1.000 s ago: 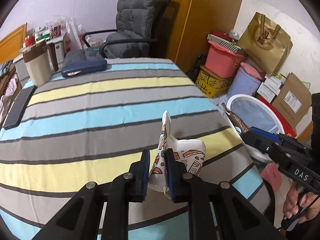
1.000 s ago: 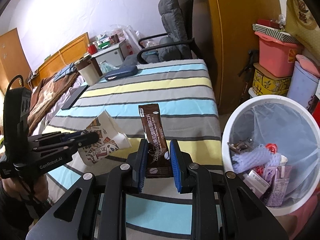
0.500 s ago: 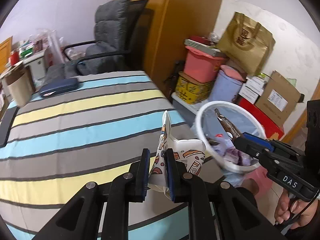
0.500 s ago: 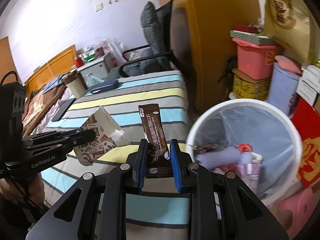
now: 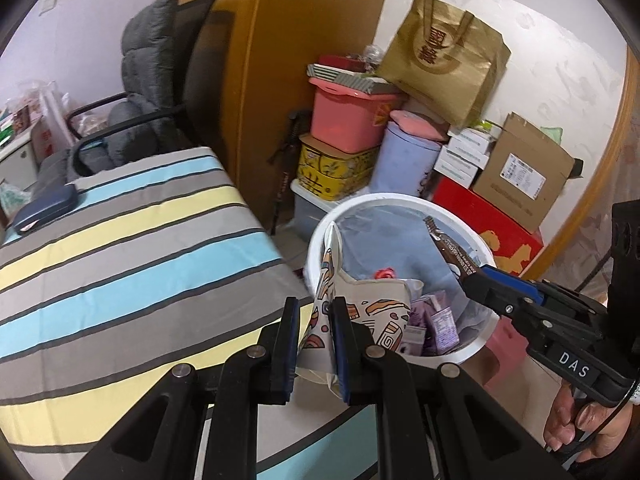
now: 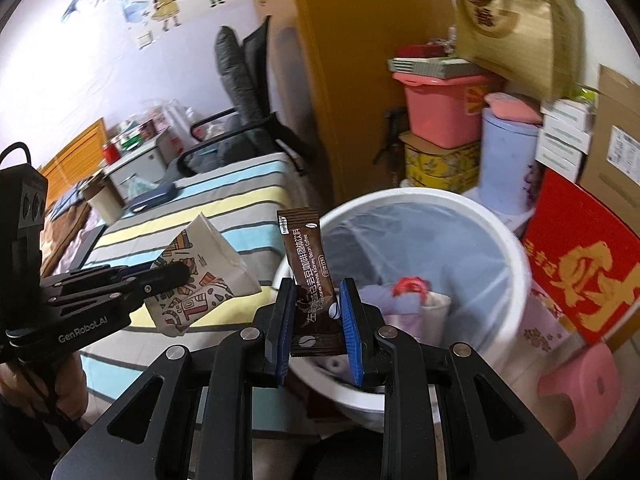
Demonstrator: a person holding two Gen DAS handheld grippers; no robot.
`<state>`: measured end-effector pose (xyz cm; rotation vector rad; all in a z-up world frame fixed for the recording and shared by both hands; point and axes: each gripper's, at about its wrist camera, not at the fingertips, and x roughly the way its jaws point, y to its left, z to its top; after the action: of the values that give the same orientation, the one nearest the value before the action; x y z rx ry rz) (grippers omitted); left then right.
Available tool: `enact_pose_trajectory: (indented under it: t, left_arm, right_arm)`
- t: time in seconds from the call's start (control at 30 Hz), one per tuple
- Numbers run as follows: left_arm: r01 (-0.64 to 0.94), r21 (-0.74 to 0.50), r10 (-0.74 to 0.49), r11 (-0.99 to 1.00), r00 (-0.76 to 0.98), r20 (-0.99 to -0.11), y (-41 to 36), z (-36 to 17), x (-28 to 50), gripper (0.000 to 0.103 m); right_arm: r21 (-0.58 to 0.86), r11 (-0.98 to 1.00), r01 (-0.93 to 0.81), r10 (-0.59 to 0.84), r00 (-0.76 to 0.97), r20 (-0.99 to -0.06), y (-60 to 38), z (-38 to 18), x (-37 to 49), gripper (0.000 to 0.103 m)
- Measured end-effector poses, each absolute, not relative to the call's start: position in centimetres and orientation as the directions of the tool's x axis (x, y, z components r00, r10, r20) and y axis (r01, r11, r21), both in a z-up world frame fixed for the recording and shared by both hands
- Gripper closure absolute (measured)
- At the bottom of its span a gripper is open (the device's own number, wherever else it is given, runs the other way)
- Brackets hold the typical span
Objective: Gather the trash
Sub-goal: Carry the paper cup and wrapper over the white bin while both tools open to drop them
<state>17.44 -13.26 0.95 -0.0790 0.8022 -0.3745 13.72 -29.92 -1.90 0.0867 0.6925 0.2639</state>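
The striped desk (image 5: 120,248) runs off to the left, and just beside its corner stands the white trash bin (image 6: 516,264), lined with a clear bag and already holding wrappers and cartons. The left tongs (image 5: 314,340) are clamped on a crumpled patterned paper bag (image 5: 372,312), held at the bin's near rim. The right tongs (image 6: 316,332) are closed around a brown coffee sachet (image 6: 306,256), standing upright over the bin's near edge.
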Motion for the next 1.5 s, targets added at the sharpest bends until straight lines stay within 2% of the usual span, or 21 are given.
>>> enact_pose_trajectory:
  t: [0.53, 0.93, 1.2, 1.33, 1.5]
  left_arm:
    - [0.342, -0.226, -0.395, 0.912, 0.59, -0.704, -17.9, -1.1, 22.0, 0.087]
    - [0.318, -0.25, -0.395, 0.915, 0.569, -0.722, -18.7, -2.8, 25.0, 0.086]
    - [0.314, -0.253, -0.395, 0.915, 0.576, -0.715, -17.9, -2.6, 24.9, 0.086]
    - [0.308, -0.259, -0.397, 0.915, 0.582, -0.71, -17.1, -2.2, 24.3, 0.085]
    - [0.305, -0.247, -0.387, 0.92, 0.597, -0.703, -16.4, -1.5, 22.5, 0.085]
  right_arm:
    - [0.181, 0.977, -0.115, 0.208, 0.723, -0.659, -32.8, -3.6, 14.9, 0.078]
    - [0.186, 0.977, -0.104, 0.206, 0.683, -0.701, -33.2, -5.1, 16.9, 0.077]
    - [0.166, 0.98, -0.107, 0.194, 0.686, -0.701, -33.2, -5.1, 17.2, 0.077]
    - [0.171, 0.979, -0.113, 0.201, 0.694, -0.691, -33.1, -4.7, 16.7, 0.072]
    - [0.174, 0.977, -0.12, 0.208, 0.699, -0.684, -32.6, -4.1, 15.8, 0.071]
